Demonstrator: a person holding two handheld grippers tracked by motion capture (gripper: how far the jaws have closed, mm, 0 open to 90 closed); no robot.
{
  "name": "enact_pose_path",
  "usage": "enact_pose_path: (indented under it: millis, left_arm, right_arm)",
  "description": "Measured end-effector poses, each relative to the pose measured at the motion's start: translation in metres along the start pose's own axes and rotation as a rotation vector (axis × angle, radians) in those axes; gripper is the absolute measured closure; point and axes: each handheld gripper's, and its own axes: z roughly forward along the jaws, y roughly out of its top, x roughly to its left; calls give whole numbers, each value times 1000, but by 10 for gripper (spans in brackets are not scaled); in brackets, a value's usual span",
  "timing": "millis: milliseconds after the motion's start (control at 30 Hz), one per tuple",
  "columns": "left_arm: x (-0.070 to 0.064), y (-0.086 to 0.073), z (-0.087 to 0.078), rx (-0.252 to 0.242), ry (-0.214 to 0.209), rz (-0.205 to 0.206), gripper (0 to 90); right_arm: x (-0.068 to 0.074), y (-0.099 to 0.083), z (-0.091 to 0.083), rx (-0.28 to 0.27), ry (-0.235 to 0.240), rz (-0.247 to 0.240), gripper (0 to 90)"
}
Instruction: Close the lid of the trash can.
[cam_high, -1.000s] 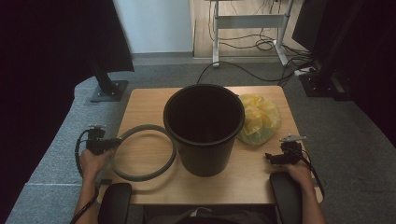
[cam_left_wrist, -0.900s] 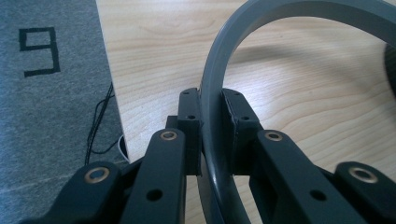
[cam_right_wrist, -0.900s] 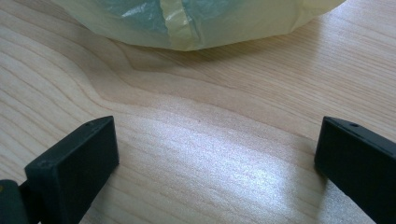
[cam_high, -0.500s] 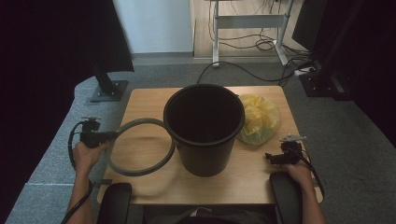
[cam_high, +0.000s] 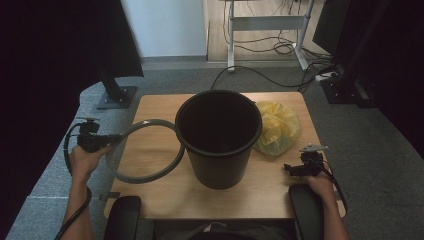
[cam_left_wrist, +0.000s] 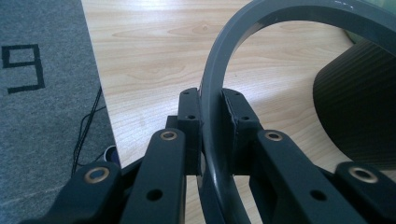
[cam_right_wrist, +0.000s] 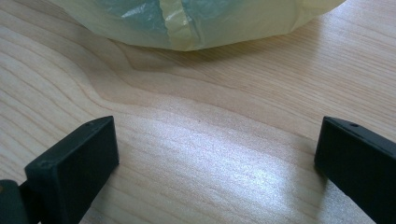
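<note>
I lifted the grey ring (cam_high: 143, 151) with my left gripper (cam_high: 107, 140), raising its held side off the table (cam_high: 155, 107) and bringing its far edge against the black bin (cam_high: 218, 137).

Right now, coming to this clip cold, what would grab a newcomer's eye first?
The big black bin standing upright mid-table dominates. Next is the grey ring at its left, clamped on edge between the jaws of the left gripper and lifted beside the bin. A crumpled yellow bag lies behind the bin's right side, with the right gripper open just short of it.
</note>
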Motion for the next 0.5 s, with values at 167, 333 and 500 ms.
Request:
enact_pose_path:
  millis: [167,333,500]
  left_arm:
    - [-1,7,-11,0,-3,-3,788]
    - [-3,14,-21,-5,-2,-6,788]
    - [-4,21,-32,-8,-7,-11,787]
  right_arm:
    - [0,0,0,0,0,0,0]
    - [0,0,0,0,0,0,0]
    - [0,0,0,0,0,0,0]
